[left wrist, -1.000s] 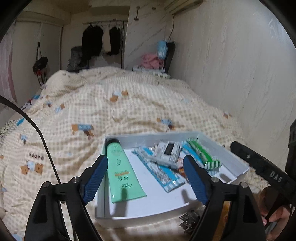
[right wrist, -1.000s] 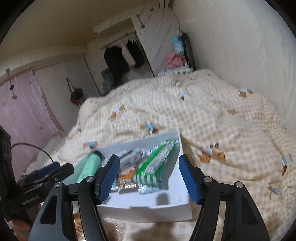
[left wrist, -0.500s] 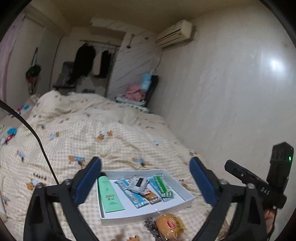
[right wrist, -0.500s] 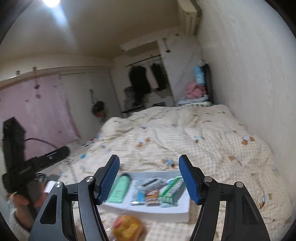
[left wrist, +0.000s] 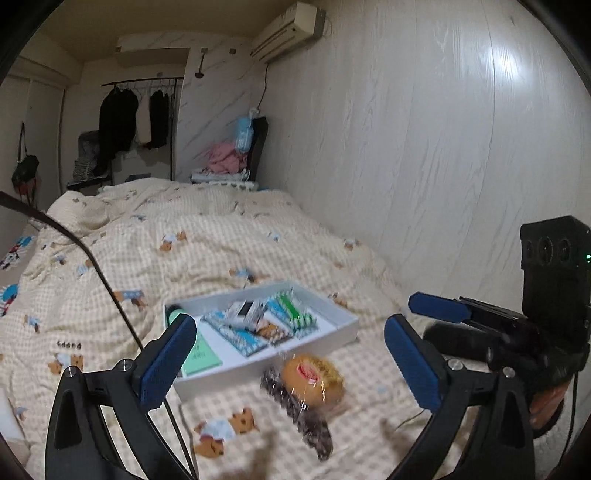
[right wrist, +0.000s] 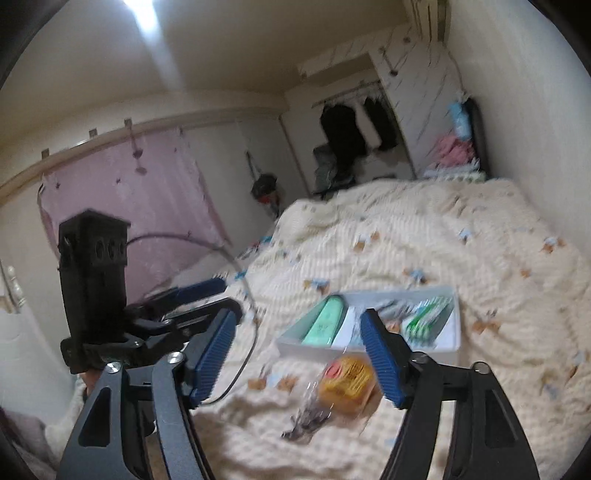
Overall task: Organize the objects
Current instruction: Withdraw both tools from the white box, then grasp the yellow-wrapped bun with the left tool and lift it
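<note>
Seen from two wrist cameras above a bed (left wrist: 229,236) covered in a cream checked quilt with small bear prints. Left gripper (left wrist: 290,363) held above the quilt with its blue-padded jaws spread wide and nothing between them. Ahead of those jaws, and partly hidden behind the left pad, lay a shallow white tray (left wrist: 332,334) resting on the quilt. Inside it, at the left end, a mint-green tube (left wrist: 201,356); toward the middle, blue-and-white packets (left wrist: 240,338); toward the right end, a green-and-white striped packet (left wrist: 295,314). Just in front of the tray, framed in the gap between the left jaws, sat an orange round snack in clear wrap (left wrist: 312,378), touching a dark crinkled wrapper (left wrist: 299,413) that trailed toward the camera. Off to the right of the left jaws, the right gripper (left wrist: 417,315), held in a hand (left wrist: 546,406) low at the edge. Right gripper, from its own camera (right wrist: 299,360), shown with jaws opening and empty, nothing pressed by the pads. Beyond its right pad, the same tray (right wrist: 452,343) with the green tube (right wrist: 325,319); below the gap, close by the right pad, the orange snack (right wrist: 347,382) and dark wrapper (right wrist: 306,421), both blurred. Left of those jaws, the left gripper (right wrist: 207,295) with a black cable (right wrist: 240,280) arcing over the quilt. Clothes rack (left wrist: 136,110) and air conditioner (left wrist: 288,31) at the far wall.
</note>
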`<move>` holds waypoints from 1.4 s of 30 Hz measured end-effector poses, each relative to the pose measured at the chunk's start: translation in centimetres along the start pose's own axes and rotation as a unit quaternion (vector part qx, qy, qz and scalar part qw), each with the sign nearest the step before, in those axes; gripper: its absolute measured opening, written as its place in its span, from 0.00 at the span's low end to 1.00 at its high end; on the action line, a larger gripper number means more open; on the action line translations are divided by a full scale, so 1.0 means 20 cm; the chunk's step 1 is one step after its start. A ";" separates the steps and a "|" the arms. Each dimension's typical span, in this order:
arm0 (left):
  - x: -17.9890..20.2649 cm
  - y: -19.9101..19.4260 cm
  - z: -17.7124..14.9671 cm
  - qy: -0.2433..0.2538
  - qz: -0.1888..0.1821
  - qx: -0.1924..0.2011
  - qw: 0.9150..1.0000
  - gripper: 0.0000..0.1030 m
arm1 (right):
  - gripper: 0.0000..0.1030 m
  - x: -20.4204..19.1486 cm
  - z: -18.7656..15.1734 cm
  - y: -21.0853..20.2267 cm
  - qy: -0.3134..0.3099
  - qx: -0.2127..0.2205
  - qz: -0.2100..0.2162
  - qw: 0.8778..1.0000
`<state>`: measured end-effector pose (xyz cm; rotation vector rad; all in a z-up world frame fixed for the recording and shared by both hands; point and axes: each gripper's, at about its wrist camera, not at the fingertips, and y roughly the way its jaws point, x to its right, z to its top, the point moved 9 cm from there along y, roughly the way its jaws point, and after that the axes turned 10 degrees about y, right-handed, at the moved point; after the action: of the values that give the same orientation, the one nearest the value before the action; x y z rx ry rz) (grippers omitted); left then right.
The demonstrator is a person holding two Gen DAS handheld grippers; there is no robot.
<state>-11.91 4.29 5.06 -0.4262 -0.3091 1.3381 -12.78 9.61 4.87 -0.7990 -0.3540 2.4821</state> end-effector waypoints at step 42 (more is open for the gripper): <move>0.17 0.64 -0.34 -0.039 -0.028 -0.293 0.955 0.62 | 0.78 0.44 -0.20 -0.18 0.129 0.091 -0.118 0.980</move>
<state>-19.19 9.01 -7.11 -0.8538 -0.7865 1.1929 -15.24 17.77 -1.05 -0.9292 -0.1196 2.1237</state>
